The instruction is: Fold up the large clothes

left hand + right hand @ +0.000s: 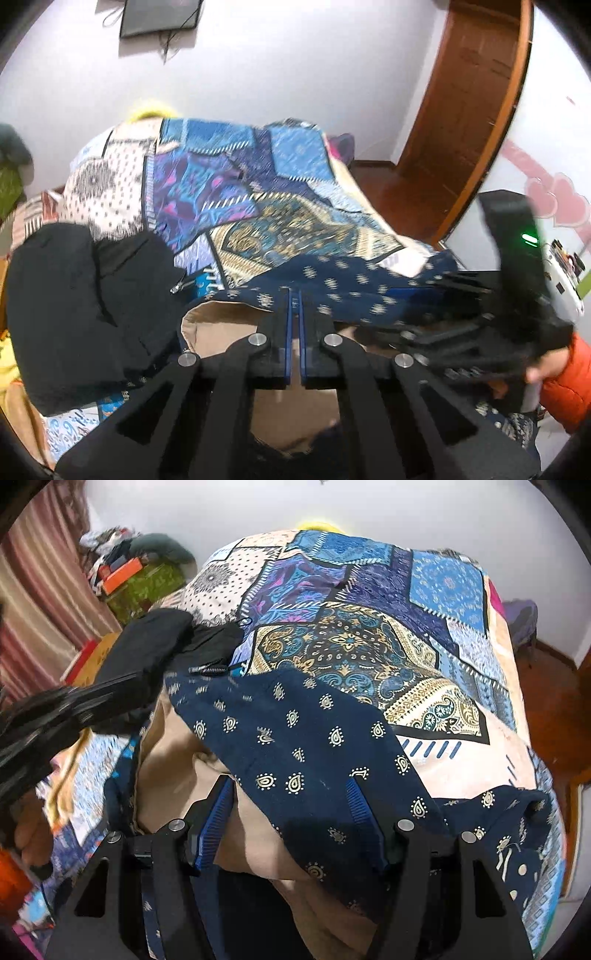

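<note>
A navy paisley garment (351, 284) with a tan lining (221, 328) lies across the bed. My left gripper (294, 293) is shut, its blue pads pinched on the garment's near hem. In the right wrist view the same garment (295, 738) spreads out ahead, folded back to show the lining (173, 771). My right gripper (291, 786) stands about half open. The cloth lies between its fingers, over the left one and under the right one, and I see no squeeze on it. Both tools look blurred in each other's view.
A patchwork bedspread (369, 646) covers the bed. A black jacket (74, 295) lies at its left side. A hand with an orange sleeve (565, 376) holds the right tool. A wooden door (461, 92) stands at the far right, with a cluttered green stand (147, 583) and a curtain (37, 590) at the left.
</note>
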A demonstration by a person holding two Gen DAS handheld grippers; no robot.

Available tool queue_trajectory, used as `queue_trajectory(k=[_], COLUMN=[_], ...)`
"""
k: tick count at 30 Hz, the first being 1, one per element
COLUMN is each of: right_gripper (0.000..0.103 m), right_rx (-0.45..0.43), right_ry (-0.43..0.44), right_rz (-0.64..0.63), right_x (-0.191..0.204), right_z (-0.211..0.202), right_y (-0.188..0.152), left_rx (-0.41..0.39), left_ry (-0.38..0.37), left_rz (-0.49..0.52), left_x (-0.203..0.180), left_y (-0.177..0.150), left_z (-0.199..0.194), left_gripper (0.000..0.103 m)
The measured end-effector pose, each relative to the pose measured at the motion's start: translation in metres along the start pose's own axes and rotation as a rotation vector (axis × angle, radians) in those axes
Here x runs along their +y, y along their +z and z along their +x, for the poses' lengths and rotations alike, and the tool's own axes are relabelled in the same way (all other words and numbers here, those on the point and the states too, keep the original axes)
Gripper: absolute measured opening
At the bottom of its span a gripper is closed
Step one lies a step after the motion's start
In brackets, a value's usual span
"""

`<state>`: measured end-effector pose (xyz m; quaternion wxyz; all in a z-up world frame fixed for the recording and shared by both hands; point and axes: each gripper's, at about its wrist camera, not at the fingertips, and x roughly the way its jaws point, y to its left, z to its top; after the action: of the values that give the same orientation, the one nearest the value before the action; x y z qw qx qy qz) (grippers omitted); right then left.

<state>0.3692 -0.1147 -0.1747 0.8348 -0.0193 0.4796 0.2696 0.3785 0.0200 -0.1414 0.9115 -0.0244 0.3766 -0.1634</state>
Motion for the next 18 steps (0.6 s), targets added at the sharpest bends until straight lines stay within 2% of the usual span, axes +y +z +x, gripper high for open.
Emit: queue_trajectory(k=[1, 3, 6, 8, 9, 11, 12, 15, 18], right_gripper=[0.052, 0.032, 0.019, 0.009, 0.009, 0.009, 0.009, 0.008, 0.008], right_rx=[-0.011, -0.021, -0.035, -0.061, -0.075, -0.096, -0.105, -0.129, -0.149], right_ry=[0.006, 0.030, 0.037, 0.012, 0.011, 0.025, 0.019, -0.009, 0.006], right_rz=[0.013, 0.034, 0.053, 0.059, 0.066, 0.087, 0.092, 0.091, 0.112], right_x=[-0.001, -0.002, -0.001, 0.000, -0.001, -0.007, -0.010, -0.016, -0.022], right_z=[-0.001, -0.002, -0.006, -0.012, -0.016, -0.023, -0.026, -0.032, -0.038], right_y=[0.000, 0.002, 0.002, 0.001, 0.001, 0.001, 0.002, 0.002, 0.000], left_rx=[-0.007, -0.014, -0.003, 0.045, 0.061, 0.099, 0.114, 0.153, 0.182], left_ry=[0.002, 0.029, 0.130, 0.157, 0.157, 0.160, 0.170, 0.192, 0.170], left_rz=[0.009, 0.027, 0.033, 0.002, -0.011, -0.038, -0.048, -0.073, -0.121], left_x=[-0.004, -0.007, -0.001, 0.011, 0.016, 0.027, 0.032, 0.046, 0.057], left_y=[0.000, -0.001, -0.006, -0.013, -0.017, -0.027, -0.032, -0.046, -0.053], left_z=[-0.005, -0.010, -0.010, -0.004, -0.003, 0.003, 0.006, 0.015, 0.026], left_gripper=[0.001, 0.002, 0.002, 0.010, 0.014, 0.038, 0.042, 0.043, 0.043])
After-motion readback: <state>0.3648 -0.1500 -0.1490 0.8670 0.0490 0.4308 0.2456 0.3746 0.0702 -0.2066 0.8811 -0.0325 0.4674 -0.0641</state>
